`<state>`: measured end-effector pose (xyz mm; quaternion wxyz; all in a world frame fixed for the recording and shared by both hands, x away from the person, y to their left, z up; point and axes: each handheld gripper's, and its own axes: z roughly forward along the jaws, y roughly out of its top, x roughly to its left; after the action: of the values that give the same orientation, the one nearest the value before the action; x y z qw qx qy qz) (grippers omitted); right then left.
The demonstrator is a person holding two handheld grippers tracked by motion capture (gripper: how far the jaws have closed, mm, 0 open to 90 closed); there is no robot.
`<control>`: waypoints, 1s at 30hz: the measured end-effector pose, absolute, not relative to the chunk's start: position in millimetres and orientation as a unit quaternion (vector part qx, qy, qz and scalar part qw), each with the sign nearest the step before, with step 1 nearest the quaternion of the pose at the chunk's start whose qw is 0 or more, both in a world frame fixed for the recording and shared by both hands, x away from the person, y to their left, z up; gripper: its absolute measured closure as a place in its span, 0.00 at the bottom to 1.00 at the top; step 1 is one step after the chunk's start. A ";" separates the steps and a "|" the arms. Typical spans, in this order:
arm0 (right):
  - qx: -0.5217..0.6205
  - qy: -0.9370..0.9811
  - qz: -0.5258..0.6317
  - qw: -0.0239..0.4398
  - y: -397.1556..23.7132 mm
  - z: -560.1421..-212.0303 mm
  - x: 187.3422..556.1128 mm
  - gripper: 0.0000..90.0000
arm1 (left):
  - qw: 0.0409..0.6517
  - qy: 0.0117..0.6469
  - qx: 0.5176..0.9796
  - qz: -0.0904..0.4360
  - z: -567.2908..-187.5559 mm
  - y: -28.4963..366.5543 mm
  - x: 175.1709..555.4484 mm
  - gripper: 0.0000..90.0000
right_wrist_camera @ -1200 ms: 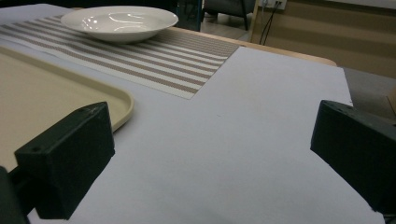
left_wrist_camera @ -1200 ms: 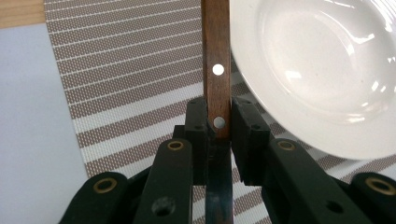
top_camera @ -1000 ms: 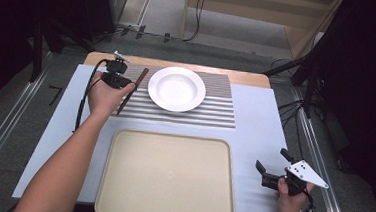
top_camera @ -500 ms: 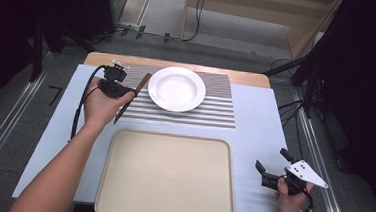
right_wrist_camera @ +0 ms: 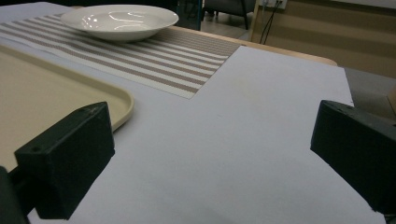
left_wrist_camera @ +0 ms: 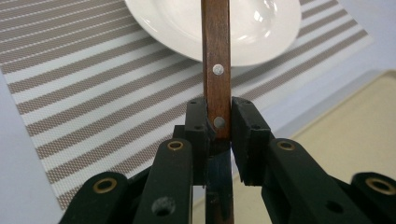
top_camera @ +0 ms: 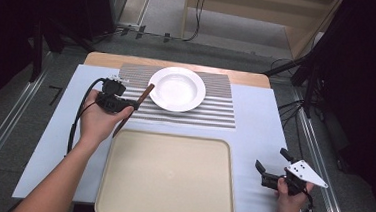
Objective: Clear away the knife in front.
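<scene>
A knife with a riveted brown wooden handle [top_camera: 146, 93] is clamped in my left gripper [top_camera: 131, 107], which is shut on it and held above the table left of the white plate [top_camera: 177, 88]. The left gripper view has my left gripper [left_wrist_camera: 218, 119] pinching the handle [left_wrist_camera: 215, 46] near its lower rivet, the dark blade running down between the jaws and the plate [left_wrist_camera: 252, 28] beyond. At the near right, my right gripper [top_camera: 272, 160] stands open with nothing in it. Its own view looks between the wide-apart jaws of my right gripper [right_wrist_camera: 212, 149] at bare white table.
The plate sits on a striped placemat [top_camera: 215, 113] at the back of the white table cover. A large beige tray [top_camera: 166, 179] lies at the near middle, its corner [right_wrist_camera: 116, 100] just left of the right gripper. Cables and a wooden shelf lie beyond the table.
My left hand has carried the knife toward the near side, from beside the plate to just above the tray's far left corner. The right gripper has stayed where it was.
</scene>
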<state>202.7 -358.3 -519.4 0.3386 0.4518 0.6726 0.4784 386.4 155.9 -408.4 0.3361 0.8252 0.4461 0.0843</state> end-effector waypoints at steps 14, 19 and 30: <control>0.451 0.673 0.478 0.338 -358.2 -519.3 202.5 0.00 | 0.351 0.433 0.827 0.077 -422.5 154.9 346.1 0.85; 0.451 0.674 0.478 0.339 -358.1 -519.4 202.5 0.00 | 0.353 0.433 0.826 0.071 -430.1 157.2 333.7 0.85; 0.451 0.674 0.477 0.339 -358.1 -519.4 202.4 0.00 | 0.361 0.435 0.823 0.055 -444.9 163.0 305.9 0.85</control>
<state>202.4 -358.1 -519.4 0.3392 0.4511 0.6736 0.4772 305.9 163.0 -444.9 0.3613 0.8229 0.4351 0.0545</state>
